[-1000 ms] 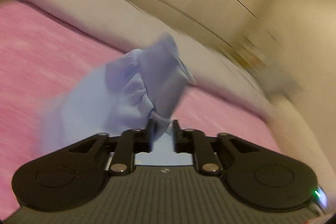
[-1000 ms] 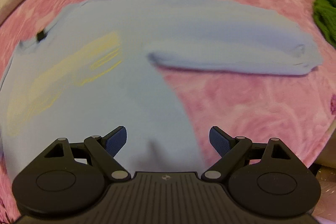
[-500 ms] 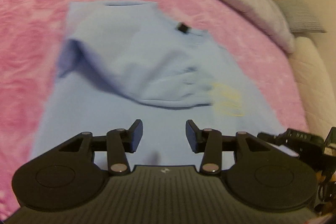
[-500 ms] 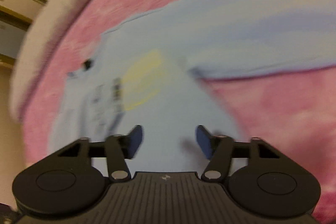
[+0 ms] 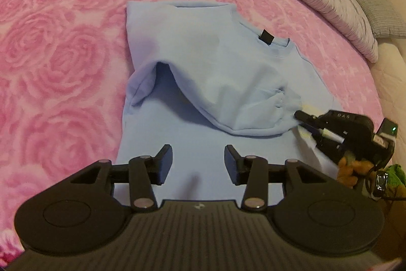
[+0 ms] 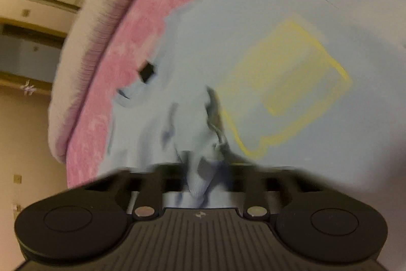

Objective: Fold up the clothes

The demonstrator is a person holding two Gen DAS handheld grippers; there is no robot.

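Sweatshirt (image 5: 215, 83): light blue, flat on pink bedspread (image 5: 63, 42), one sleeve folded across.
Left gripper (image 5: 199, 160): jaws apart, empty.
Right gripper (image 6: 203, 177): clamped on sleeve cuff (image 6: 200, 182).
Advice: lay cuff flat, smooth, edges aligned.

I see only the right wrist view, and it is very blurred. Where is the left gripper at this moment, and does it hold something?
Observer: The left gripper is open and holds nothing. It hovers over the lower body of the blue sweatshirt.
Operator: How does the sleeve lie?
Observer: The sleeve is folded across the chest. Its cuff is at the tip of the right gripper.
Operator: Is anything else near my gripper?
Observer: A green cloth shows at the right edge of the left wrist view, behind the right gripper.
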